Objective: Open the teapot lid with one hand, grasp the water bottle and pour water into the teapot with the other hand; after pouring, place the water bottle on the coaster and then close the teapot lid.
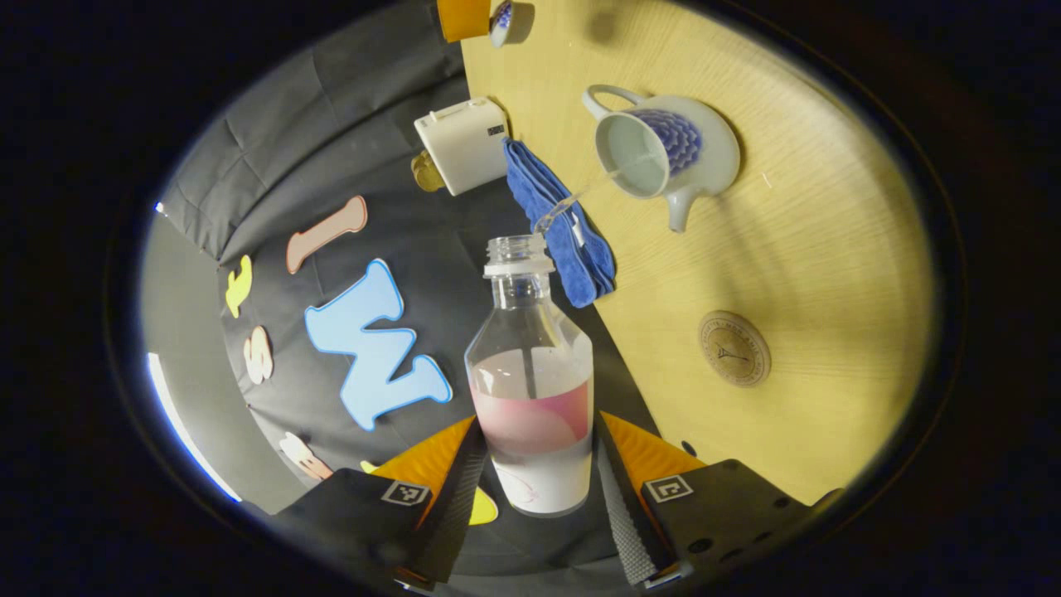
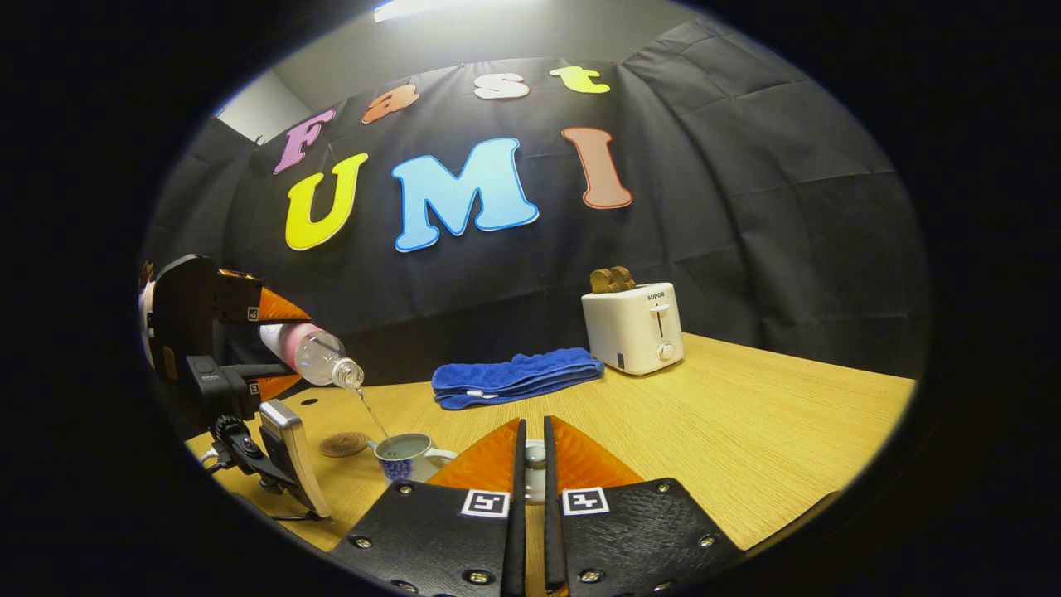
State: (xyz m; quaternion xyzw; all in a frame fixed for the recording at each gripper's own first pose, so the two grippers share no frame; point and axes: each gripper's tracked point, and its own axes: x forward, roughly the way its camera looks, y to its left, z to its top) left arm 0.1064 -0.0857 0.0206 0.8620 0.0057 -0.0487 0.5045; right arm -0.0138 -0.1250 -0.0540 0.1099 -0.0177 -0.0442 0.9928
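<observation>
My left gripper (image 1: 540, 423) is shut on a clear water bottle (image 1: 530, 348) with a pink label, uncapped and tipped over. A thin stream of water (image 1: 580, 195) runs from its mouth into the open white and blue teapot (image 1: 663, 153) on the wooden table. The round brown coaster (image 1: 734, 348) lies bare near the teapot. In the right gripper view, my right gripper (image 2: 535, 424) is closed on a small white teapot lid (image 2: 535, 464), held above the table. That view also has the left gripper (image 2: 286, 348) with the bottle (image 2: 323, 358) pouring into the teapot (image 2: 404, 454), beside the coaster (image 2: 344, 444).
A folded blue towel (image 2: 514, 377) lies at the back of the table (image 2: 746, 431), with a white toaster (image 2: 634, 327) holding toast to its right. An orange cup (image 1: 464, 16) and a small blue-patterned cup (image 1: 502, 20) stand at the table's far end.
</observation>
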